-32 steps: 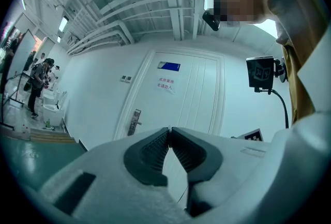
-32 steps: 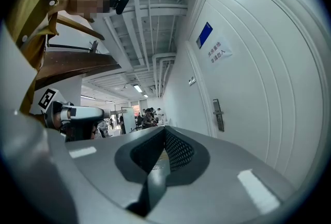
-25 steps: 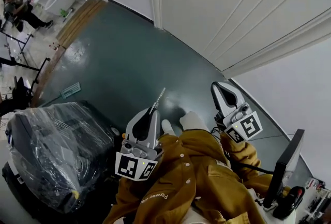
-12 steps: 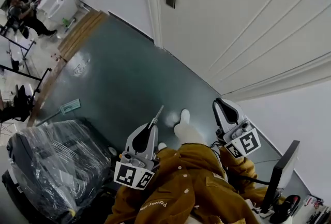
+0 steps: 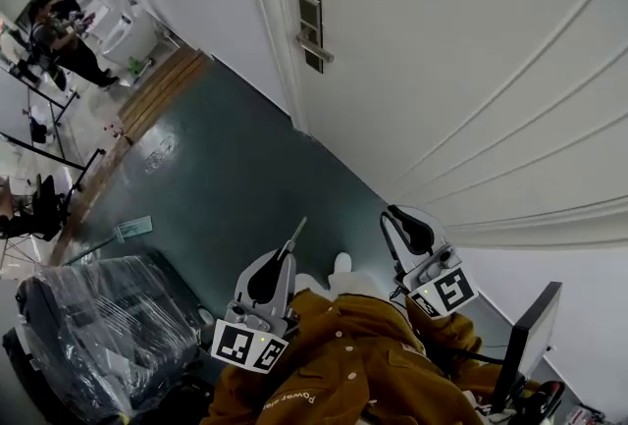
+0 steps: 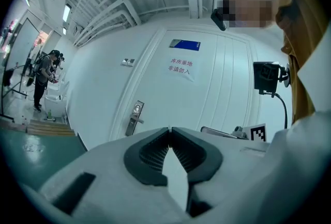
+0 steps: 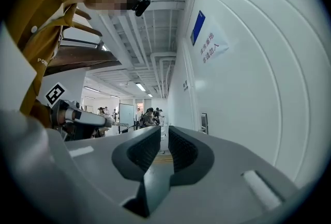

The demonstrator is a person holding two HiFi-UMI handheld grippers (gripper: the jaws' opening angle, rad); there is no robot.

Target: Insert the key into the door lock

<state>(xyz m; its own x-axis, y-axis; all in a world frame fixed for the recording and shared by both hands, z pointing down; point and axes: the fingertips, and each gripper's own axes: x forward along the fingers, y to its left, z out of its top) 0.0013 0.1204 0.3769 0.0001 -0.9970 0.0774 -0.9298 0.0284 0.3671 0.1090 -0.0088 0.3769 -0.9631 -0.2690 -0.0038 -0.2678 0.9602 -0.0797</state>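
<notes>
White door [image 5: 442,40] filled the frame's upper right, its lock [image 5: 310,28] at upper centre, well apart from the key [image 5: 296,234] clamped in your left gripper [image 5: 287,252]. Your right gripper [image 5: 391,217] stood slightly parted, empty. Held so thinly, the key could twist and skid off the lock.

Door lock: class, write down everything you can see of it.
The lock is a tall, narrow plate, metal by its look, with a lever handle sticking out. It sits upright on the white door, close to the frame. Nothing touches it; no keyhole can be made out.
</notes>
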